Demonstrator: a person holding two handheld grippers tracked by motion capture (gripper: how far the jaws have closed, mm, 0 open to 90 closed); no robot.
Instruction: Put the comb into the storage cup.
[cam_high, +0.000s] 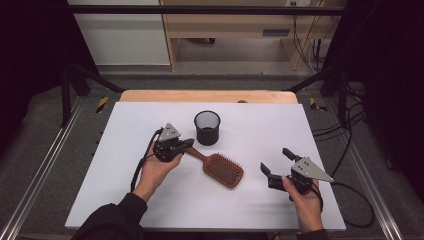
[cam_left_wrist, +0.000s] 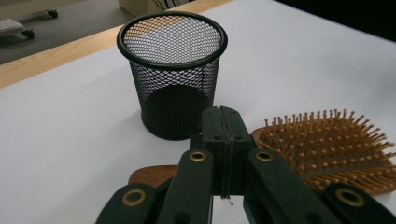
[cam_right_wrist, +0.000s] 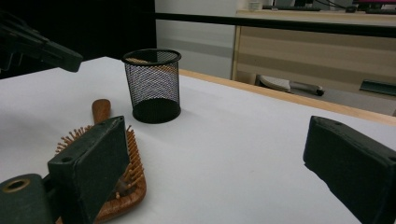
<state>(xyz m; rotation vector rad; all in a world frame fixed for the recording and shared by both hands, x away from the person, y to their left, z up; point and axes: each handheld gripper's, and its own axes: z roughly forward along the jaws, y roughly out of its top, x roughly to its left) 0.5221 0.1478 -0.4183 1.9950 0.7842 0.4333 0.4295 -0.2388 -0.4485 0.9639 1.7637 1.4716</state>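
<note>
Wooden hairbrush (cam_high: 220, 168) flat on the white table (cam_high: 150, 195), bristles up, handle pointing up and left towards the left gripper (cam_high: 186, 144), paddle end lower right; black mesh cup (cam_high: 207, 127) upright just beyond the handle, near it but apart.

Left gripper held in the left hand (cam_high: 156, 167) over the handle end of the hairbrush; jaws pressed flat together, pad against pad, with nothing between them; seen along its own jaws in the left gripper view, left gripper (cam_left_wrist: 221, 122) above the neck of the hairbrush (cam_left_wrist: 327, 149), handle tip showing brown at lower left beneath the jaws, bristles spread out to the right, mesh cup (cam_left_wrist: 172, 74) straight ahead and close behind; cannot tell whether the closed tips touch the wood or hang just over it.

Right gripper (cam_high: 275, 161) in the right hand (cam_high: 305, 200) near the table's right front, well apart from the paddle end of the hairbrush; jaws spread wide and empty, tips pointing up and left; in the right gripper view, right gripper (cam_right_wrist: 215, 154) open, one jaw in front of the hairbrush (cam_right_wrist: 128, 179), the other off at the right over bare table; mesh cup (cam_right_wrist: 152, 85) farther back, left gripper (cam_right_wrist: 42, 46) at the upper left edge.
</note>
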